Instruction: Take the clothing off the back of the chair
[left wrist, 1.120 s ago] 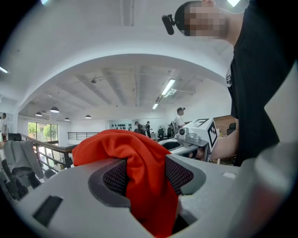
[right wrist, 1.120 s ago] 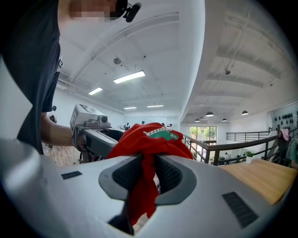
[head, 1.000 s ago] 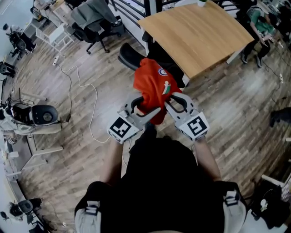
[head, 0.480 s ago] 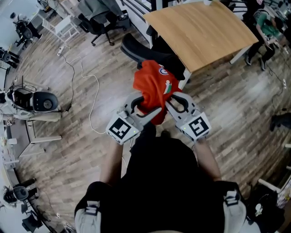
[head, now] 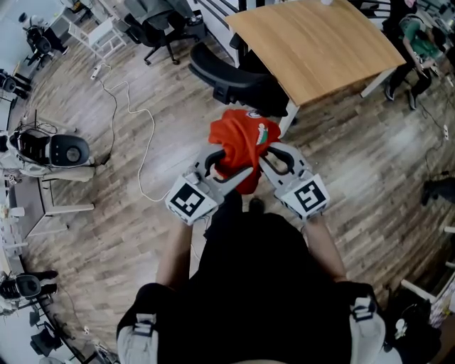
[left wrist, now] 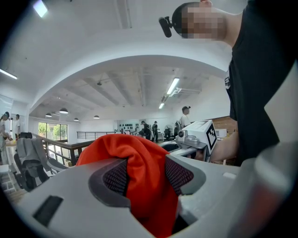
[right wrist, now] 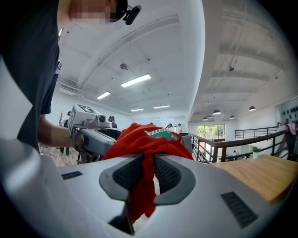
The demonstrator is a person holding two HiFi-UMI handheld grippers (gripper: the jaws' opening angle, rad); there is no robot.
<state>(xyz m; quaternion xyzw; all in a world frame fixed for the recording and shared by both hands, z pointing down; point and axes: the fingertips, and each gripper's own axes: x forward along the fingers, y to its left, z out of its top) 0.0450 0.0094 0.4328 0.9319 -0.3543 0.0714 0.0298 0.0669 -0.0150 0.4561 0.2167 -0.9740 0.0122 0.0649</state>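
Note:
A red garment (head: 240,142) with a green and white print hangs bunched between my two grippers, apart from the black chair (head: 226,71) that stands by the desk beyond it. My left gripper (head: 225,165) is shut on a thick fold of the red cloth (left wrist: 139,167), which fills the gap between its pads. My right gripper (head: 269,155) pinches a thinner fold (right wrist: 148,148); its jaws have just been closing further on the cloth. In the left gripper view the right gripper (left wrist: 199,137) shows close by.
A light wooden desk (head: 320,39) stands behind the chair. A white cable (head: 128,121) snakes over the wood floor at left, near white equipment (head: 60,151). More office chairs (head: 153,21) stand at the top left. A seated person (head: 412,32) is at the top right.
Both grippers have drawn back with the red garment. The chair and desk now lie farther from it, and more of the chair's back shows bare.

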